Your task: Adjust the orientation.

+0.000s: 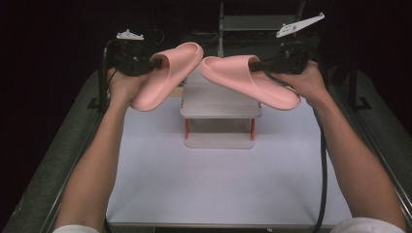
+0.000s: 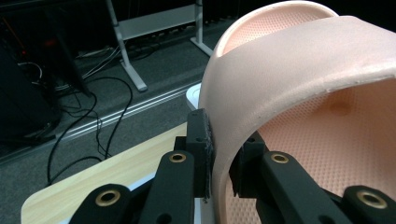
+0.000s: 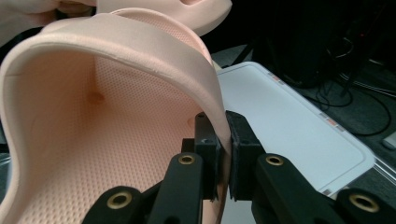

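Note:
Two pink slide slippers hang in the air above a small two-tier rack (image 1: pixel 219 112). My left gripper (image 1: pixel 148 64) is shut on the strap of the left slipper (image 1: pixel 167 73), which tilts down toward the left. In the left gripper view the strap edge (image 2: pixel 224 154) is pinched between the black jaws of my left gripper (image 2: pixel 219 156). My right gripper (image 1: pixel 260 64) is shut on the strap of the right slipper (image 1: pixel 248 77), which slopes down to the right. In the right gripper view that slipper's strap (image 3: pixel 140 51) runs down between the jaws of my right gripper (image 3: pixel 223 156).
The rack with orange posts stands mid-table on a white mat (image 1: pixel 223 184). A metal frame (image 1: pixel 252 22) rises behind the table. Cables (image 2: pixel 93 126) lie on the dark floor beyond the table edge. The left slipper's toe (image 3: pixel 187 11) shows in the right gripper view.

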Tool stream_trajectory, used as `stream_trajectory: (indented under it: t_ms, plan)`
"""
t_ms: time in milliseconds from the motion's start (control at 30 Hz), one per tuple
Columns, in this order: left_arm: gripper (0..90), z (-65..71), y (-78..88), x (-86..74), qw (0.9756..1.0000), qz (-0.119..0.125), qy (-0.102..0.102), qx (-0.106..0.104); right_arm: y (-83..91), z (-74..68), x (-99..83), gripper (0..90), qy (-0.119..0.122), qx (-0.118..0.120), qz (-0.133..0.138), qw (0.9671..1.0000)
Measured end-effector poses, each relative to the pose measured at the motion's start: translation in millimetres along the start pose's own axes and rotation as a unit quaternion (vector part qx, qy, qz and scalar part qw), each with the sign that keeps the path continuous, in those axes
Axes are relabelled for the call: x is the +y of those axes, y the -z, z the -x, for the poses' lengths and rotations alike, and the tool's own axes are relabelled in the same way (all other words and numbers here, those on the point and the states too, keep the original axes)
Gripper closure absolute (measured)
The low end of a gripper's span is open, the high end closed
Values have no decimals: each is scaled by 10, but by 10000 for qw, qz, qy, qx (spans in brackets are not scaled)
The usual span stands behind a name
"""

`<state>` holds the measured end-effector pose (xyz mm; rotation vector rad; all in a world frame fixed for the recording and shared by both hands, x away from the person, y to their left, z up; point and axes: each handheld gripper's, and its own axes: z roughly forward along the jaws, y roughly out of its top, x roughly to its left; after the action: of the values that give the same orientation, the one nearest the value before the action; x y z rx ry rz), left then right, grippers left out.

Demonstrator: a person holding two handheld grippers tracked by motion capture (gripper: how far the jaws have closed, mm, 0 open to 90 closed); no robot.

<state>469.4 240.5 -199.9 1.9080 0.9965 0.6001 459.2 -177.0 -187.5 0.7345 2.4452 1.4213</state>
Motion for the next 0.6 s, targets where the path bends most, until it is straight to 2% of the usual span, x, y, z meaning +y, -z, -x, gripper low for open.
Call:
stream_trajectory:
  t_ms: [333, 600]
  plan:
    - [797, -52, -213, 41, 9997, -224, 56, 96, -118, 217, -34, 838, -237, -225, -104, 9994]
    - [797, -42, -332, 27, 9995, -314, 66, 72, -186, 341, -72, 838, -442, -446, -159, 9979]
